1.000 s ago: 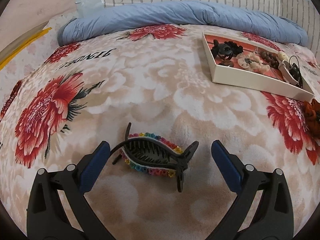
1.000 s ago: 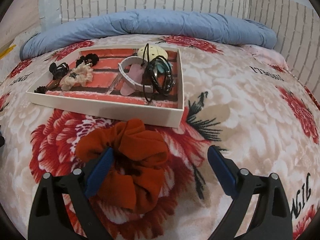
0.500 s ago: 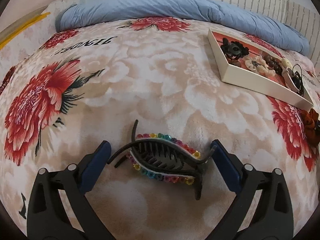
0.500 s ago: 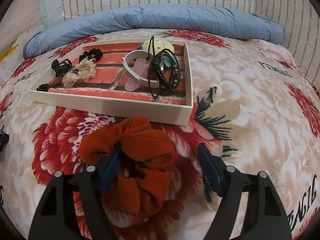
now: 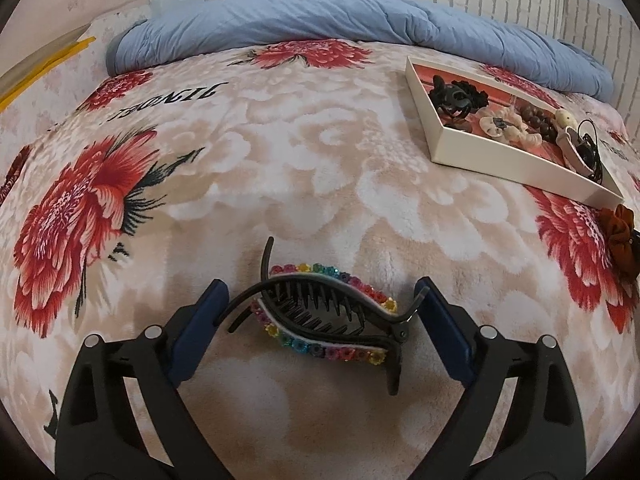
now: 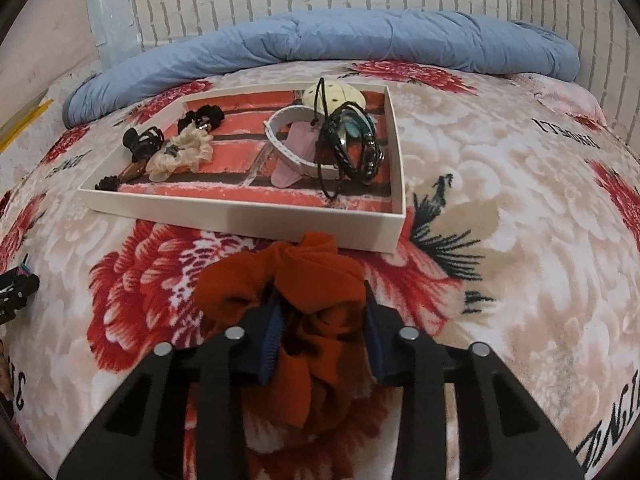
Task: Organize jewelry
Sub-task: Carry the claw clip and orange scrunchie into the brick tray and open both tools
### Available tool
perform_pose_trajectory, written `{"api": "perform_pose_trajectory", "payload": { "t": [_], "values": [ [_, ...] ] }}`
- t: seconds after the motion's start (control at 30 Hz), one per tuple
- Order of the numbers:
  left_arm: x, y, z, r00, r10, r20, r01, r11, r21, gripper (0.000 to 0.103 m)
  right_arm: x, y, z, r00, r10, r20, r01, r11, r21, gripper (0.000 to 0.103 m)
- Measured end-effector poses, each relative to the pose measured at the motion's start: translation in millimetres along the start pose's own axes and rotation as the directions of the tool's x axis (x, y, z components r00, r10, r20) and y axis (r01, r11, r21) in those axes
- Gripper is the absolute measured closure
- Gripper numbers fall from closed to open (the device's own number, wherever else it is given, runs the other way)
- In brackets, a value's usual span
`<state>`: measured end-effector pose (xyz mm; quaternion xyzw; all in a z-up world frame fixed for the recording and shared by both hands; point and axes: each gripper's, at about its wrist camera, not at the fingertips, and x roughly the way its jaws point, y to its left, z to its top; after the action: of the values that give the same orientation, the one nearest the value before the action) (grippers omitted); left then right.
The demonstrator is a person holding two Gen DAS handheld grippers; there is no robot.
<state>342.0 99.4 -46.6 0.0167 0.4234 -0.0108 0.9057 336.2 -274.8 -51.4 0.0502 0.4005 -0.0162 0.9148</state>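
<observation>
A black hair claw clip with a rainbow bead trim (image 5: pixel 324 316) lies on the floral blanket between the fingers of my open left gripper (image 5: pixel 320 308); the pads stand just off its two ends. My right gripper (image 6: pixel 322 324) is shut on a rust-orange scrunchie (image 6: pixel 312 280), just in front of the white tray (image 6: pixel 248 216). The tray holds black clips, a cream scrunchie, a white bracelet and dark bracelets. The tray (image 5: pixel 500 160) and scrunchie (image 5: pixel 622 236) also show at the right of the left wrist view.
A rolled blue quilt (image 6: pixel 320 44) lies along the far side of the bed against a white brick wall. The floral blanket (image 5: pixel 280 152) covers the whole bed. The left gripper's tip (image 6: pixel 14 292) shows at the left edge of the right wrist view.
My right gripper has closed on the orange scrunchie. My left gripper has moved forward so the claw clip now sits between its open fingers.
</observation>
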Motion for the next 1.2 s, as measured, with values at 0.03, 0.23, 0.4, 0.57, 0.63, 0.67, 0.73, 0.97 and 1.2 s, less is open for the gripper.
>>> {"api": "perform_pose_trajectory", "payload": {
  "t": [0.03,0.23,0.4,0.57,0.63,0.67,0.73,0.97,1.2],
  "values": [
    [-0.1,0.3,0.0,1.000,0.000,0.001,0.000,1.000,-0.001,0.012,-0.4,-0.1,0.0,1.000,0.001,0.002,-0.001,1.000,0.000,0.073],
    [-1.8,-0.1,-0.1,1.000,0.001,0.010,-0.001,1.000,0.002,0.012,-4.7,2.2,1.6,1.000,-0.016,0.025,0.017,1.000,-0.020,0.080],
    [-4.3,-0.4,0.3,1.000,0.005,0.020,-0.005,1.000,0.002,0.012,-8.6,2.7,2.4,0.998,-0.033,0.046,0.034,0.999,-0.034,0.082],
    [-8.5,-2.1,2.1,0.999,0.010,0.039,-0.010,1.000,0.008,0.012,-20.5,0.4,4.8,0.993,-0.068,0.098,0.072,0.997,-0.036,0.085],
    [-11.6,-5.1,3.7,0.998,0.023,0.054,-0.024,1.000,0.019,0.012,-24.9,0.3,6.4,0.989,-0.085,0.120,0.090,0.995,-0.041,0.085],
    [-13.1,-6.9,4.3,0.998,0.027,0.061,-0.029,0.999,0.025,0.012,-26.8,0.2,6.7,0.987,-0.091,0.130,0.097,0.994,-0.042,0.086],
    [-16.4,-9.5,5.7,0.997,0.027,0.072,-0.029,0.999,0.030,0.012,-33.7,-0.8,8.0,0.983,-0.105,0.154,0.113,0.993,-0.042,0.086],
    [-49.6,-25.1,31.5,0.989,0.003,0.150,-0.004,1.000,0.009,0.012,-81.0,-2.1,40.7,0.955,-0.105,0.278,0.116,0.993,-0.024,0.087],
    [-80.1,-67.0,87.8,0.961,-0.047,0.274,0.045,0.999,0.015,0.012,-101.4,1.7,90.3,0.926,-0.077,0.371,0.092,0.995,-0.023,0.087]
  ]
}}
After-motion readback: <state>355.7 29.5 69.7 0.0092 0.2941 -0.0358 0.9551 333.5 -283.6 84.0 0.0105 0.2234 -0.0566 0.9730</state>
